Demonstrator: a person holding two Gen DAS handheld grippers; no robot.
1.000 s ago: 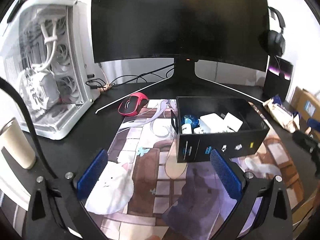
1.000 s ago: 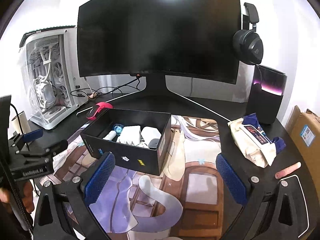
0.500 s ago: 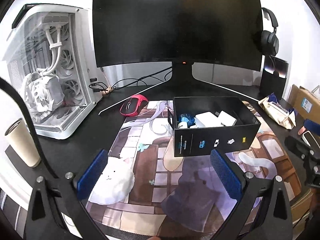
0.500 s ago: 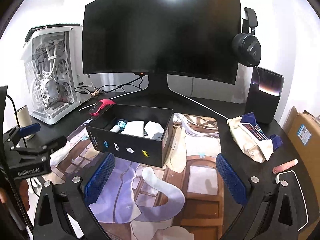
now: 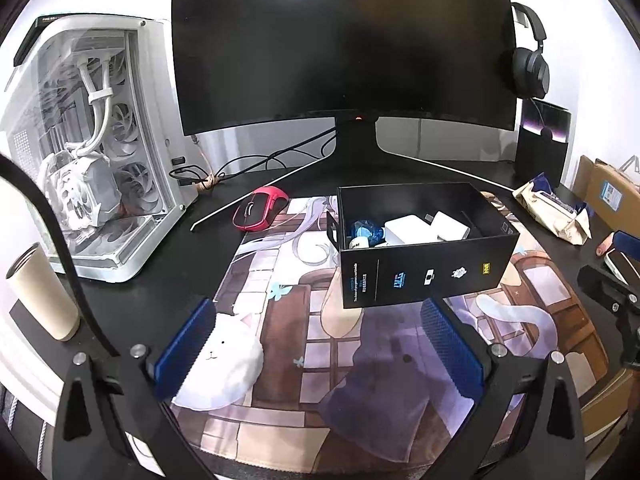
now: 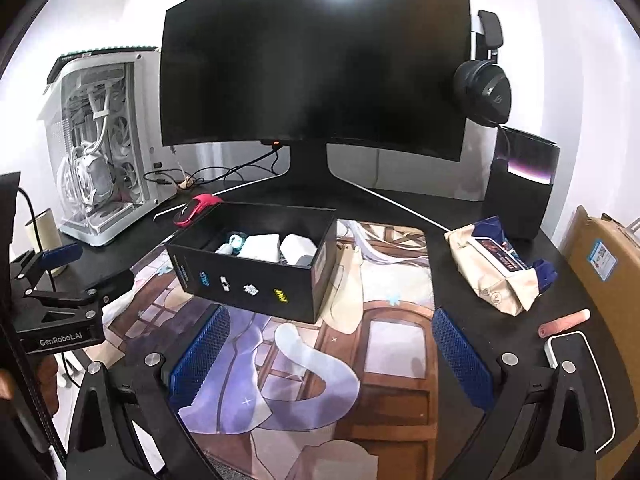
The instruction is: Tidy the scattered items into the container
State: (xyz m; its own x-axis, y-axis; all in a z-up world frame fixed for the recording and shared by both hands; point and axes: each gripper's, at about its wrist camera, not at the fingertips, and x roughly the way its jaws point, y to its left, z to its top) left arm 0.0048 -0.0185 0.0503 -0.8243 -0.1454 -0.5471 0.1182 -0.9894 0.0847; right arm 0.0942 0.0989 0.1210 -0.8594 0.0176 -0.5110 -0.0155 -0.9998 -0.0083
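A black open box [image 5: 424, 276] [image 6: 248, 284] stands on the illustrated desk mat [image 5: 288, 344] [image 6: 384, 344]. Inside it lie white adapters [image 5: 408, 230] [image 6: 262, 246] and a blue item [image 5: 362, 229]. A red mouse [image 5: 260, 208] [image 6: 196, 206] rests behind the box to its left. A beige packet [image 6: 492, 268] [image 5: 552, 216] and a pink stick [image 6: 564, 322] lie on the desk at the right. My left gripper [image 5: 318, 350] is open, empty, above the mat in front of the box. My right gripper [image 6: 330, 354] is open and empty too, nearer than the box.
A curved monitor [image 5: 340, 48] stands behind, a white PC case [image 5: 92, 144] at the left with a beige cup [image 5: 42, 292] in front. Headphones [image 6: 484, 90] hang at the right above a black speaker [image 6: 520, 188]. A cardboard box [image 6: 604, 268] stands at the far right.
Both grippers have drawn back and risen a little, so the box looks smaller and further off. Both stay open and empty. Nothing on the desk has moved.
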